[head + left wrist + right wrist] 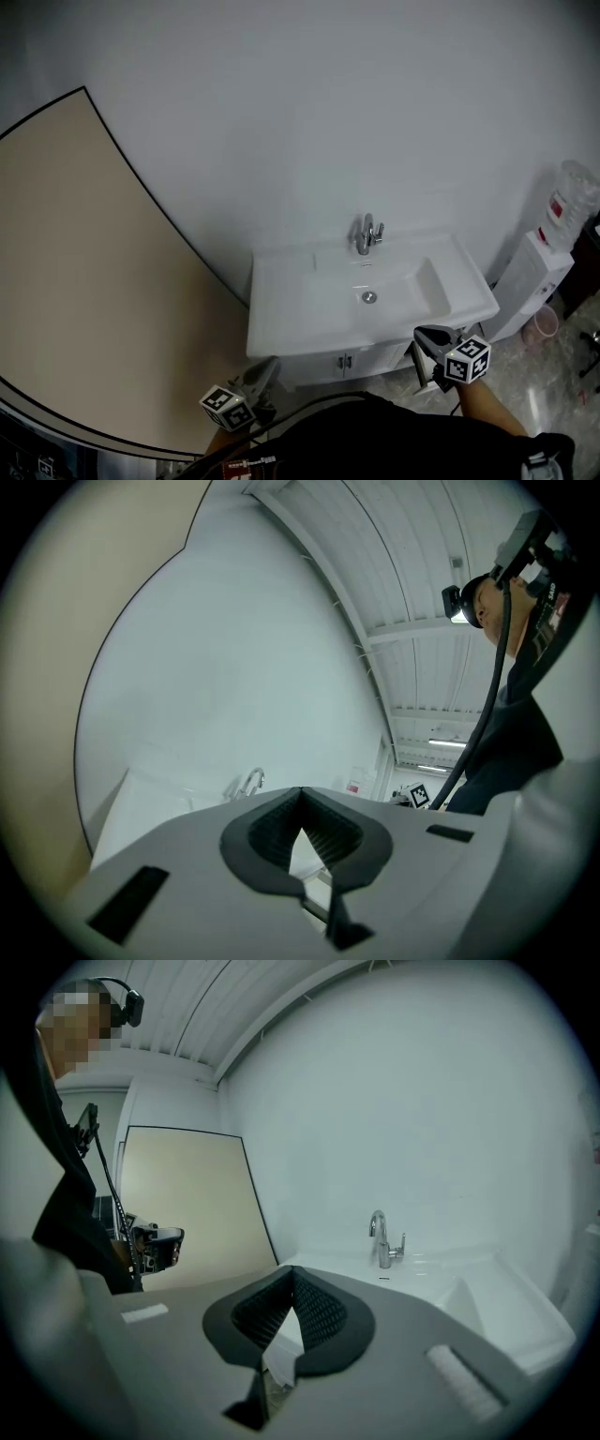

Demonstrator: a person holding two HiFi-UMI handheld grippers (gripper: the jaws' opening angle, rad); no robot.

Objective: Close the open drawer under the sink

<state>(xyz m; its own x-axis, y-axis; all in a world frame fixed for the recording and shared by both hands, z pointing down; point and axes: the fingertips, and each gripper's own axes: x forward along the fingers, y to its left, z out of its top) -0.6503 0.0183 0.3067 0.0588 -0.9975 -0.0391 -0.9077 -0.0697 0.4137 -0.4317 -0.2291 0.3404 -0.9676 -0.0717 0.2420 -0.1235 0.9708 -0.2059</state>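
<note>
Smooth white wall (328,112) backs glossy rectangular sink (281,323); left gripper (300,795), right gripper (293,1273) both closed, empty

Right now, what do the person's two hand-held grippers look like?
The grey plastic left gripper and right gripper have black ribbed pads; each bears a white cube with black square markers. A black cable runs beside the person's black top.
</note>
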